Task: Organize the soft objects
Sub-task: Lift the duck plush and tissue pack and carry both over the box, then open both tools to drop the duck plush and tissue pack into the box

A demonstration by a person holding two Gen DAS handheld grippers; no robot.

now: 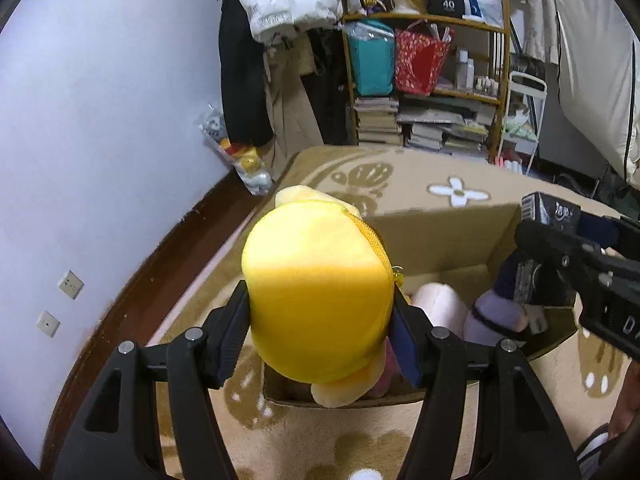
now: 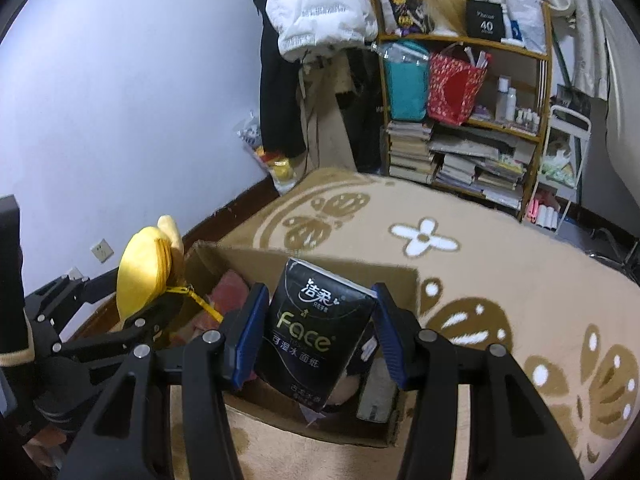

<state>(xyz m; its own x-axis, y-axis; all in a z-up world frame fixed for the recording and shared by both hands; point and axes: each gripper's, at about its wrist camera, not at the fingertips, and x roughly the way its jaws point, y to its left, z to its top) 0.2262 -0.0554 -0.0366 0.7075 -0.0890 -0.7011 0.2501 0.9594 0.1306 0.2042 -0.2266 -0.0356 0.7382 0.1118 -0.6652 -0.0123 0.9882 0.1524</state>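
My left gripper (image 1: 320, 308) is shut on a yellow plush toy (image 1: 316, 292) with a zipper and holds it above the left part of an open cardboard box (image 1: 440, 240); the toy also shows in the right wrist view (image 2: 146, 268). My right gripper (image 2: 316, 332) is shut on a black tissue pack (image 2: 316, 336) marked "Face" and holds it over the same box (image 2: 396, 276); the pack shows at the right of the left wrist view (image 1: 550, 210). Pink and purple plush items (image 1: 444, 304) lie inside the box.
The box sits on a tan blanket (image 2: 500, 272) with flower and butterfly patterns. A wooden shelf (image 2: 472, 120) with books, bags and bottles stands behind. Coats (image 2: 320, 8) hang beside it. A bag of toys (image 2: 276, 164) leans on the wall at the left.
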